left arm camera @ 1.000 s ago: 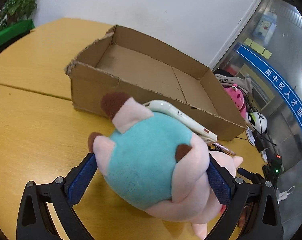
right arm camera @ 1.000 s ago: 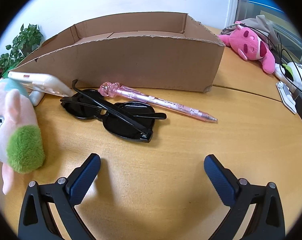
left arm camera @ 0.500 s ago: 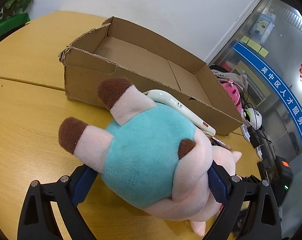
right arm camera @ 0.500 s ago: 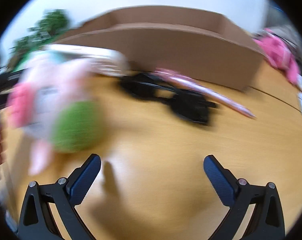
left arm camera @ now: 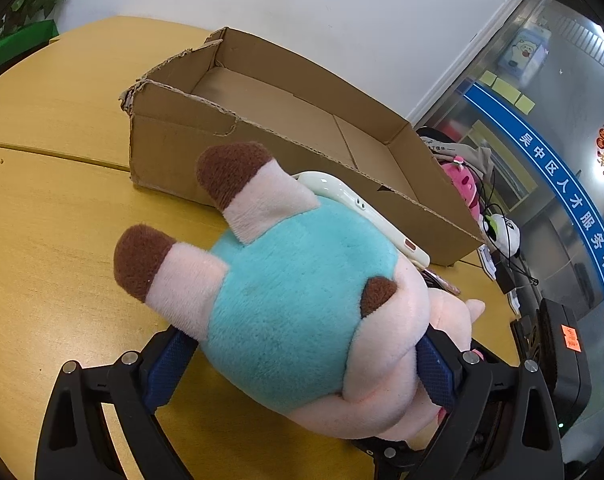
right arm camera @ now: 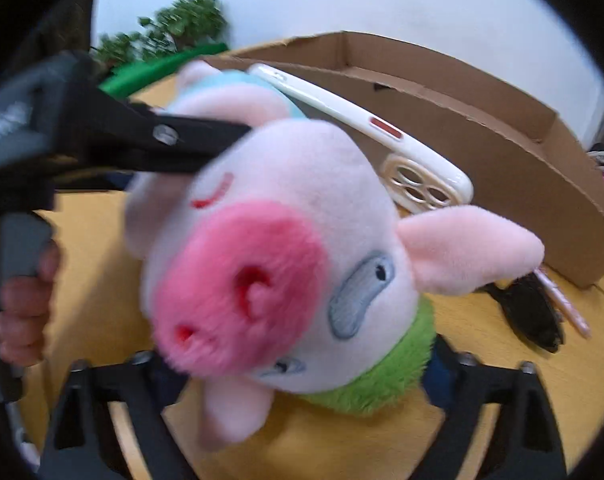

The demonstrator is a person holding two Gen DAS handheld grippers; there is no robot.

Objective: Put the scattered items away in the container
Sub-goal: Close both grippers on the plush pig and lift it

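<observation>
The left gripper (left arm camera: 302, 364) has its jaws closing against the sides of the pig (left arm camera: 298, 320) on the counter (left arm camera: 42, 220), the right gripper's (right arm camera: 302, 380) jaws closing around its head, with the box (left arm camera: 302, 132) beyond.

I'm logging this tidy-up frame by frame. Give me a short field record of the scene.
toy: plush pig on the table, between both grippers
left gripper: closing, pads against the pig's body
right gripper: closing around the pig's head
box: cardboard, open, nothing seen inside
phone case: white, leaning on the pig
still out: sunglasses, pink pen
</observation>
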